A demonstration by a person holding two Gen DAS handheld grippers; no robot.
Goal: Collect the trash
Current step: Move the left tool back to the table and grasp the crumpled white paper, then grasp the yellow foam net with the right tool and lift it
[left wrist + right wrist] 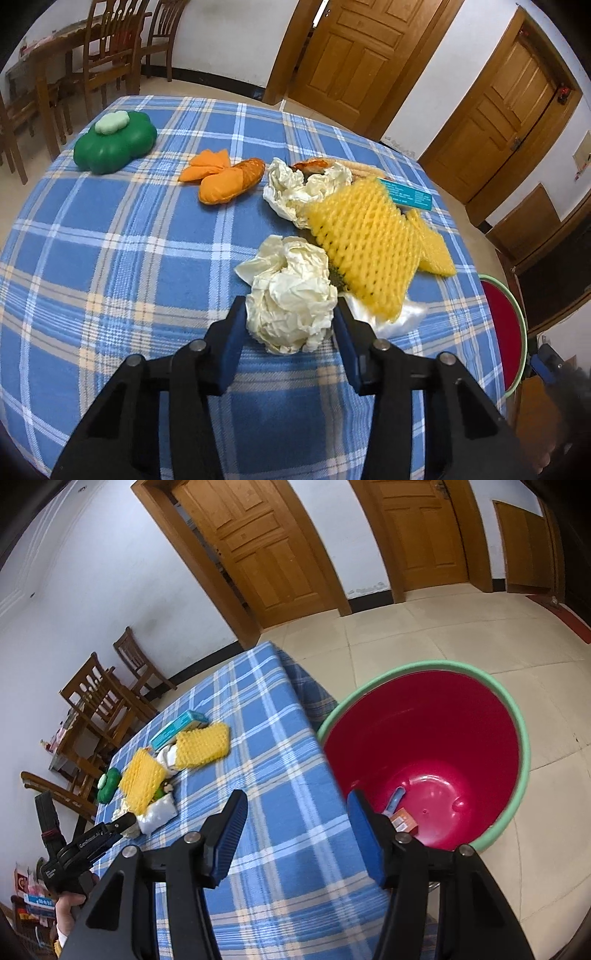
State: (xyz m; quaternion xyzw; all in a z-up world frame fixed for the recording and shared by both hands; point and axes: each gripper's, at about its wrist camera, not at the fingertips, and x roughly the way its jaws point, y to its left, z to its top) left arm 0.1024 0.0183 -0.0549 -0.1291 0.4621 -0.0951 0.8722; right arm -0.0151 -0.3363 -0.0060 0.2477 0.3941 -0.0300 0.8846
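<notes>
A crumpled cream paper ball lies on the blue plaid tablecloth, and my left gripper has closed on it, one blue pad against each side. Behind it are a yellow foam net, a second yellow net, another crumpled paper, a teal box and a clear plastic bag. My right gripper is open and empty over the table's edge, beside a red bin with a green rim. An orange carton and a blue item lie in the bin.
A green clover-shaped container and orange stuffed toys sit at the far side of the table. The bin stands on the tiled floor off the table's right edge. Wooden chairs and wooden doors line the walls.
</notes>
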